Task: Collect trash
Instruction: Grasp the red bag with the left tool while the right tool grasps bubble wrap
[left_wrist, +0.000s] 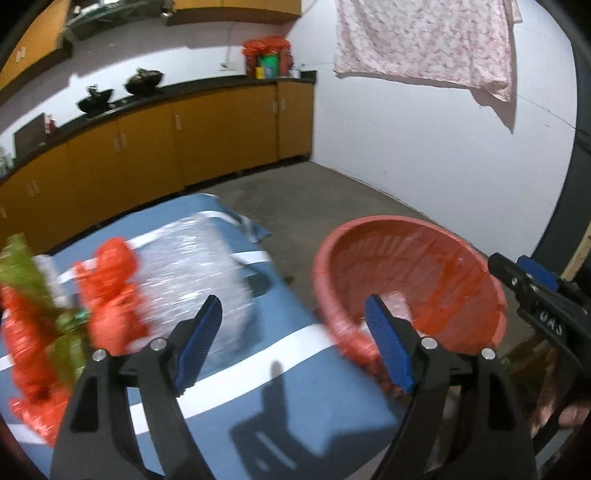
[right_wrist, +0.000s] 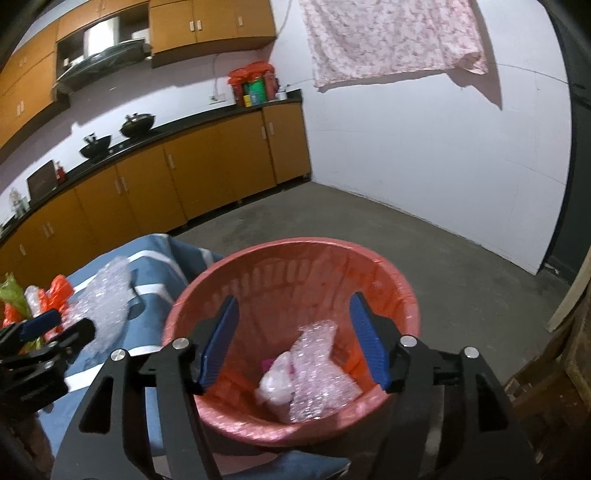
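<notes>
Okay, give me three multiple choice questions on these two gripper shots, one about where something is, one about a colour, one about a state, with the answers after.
1. Where does the crumpled bubble wrap piece seen past the right hand-held gripper lie?
A. Inside the basket
B. On the kitchen counter
C. On the bare floor

2. What colour is the basket?
A. Green
B. Red
C. Black

3. How does the left hand-held gripper stand?
A. Shut on an orange bag
B. Open, holding nothing
C. Shut on the basket rim

Answers:
1 A: the wrap rests at the basket's bottom beside a white and pink scrap.
2 B: its wall and rim show red in both views.
3 B: its blue pads stand apart with only the blue striped cloth behind the gap.
</notes>
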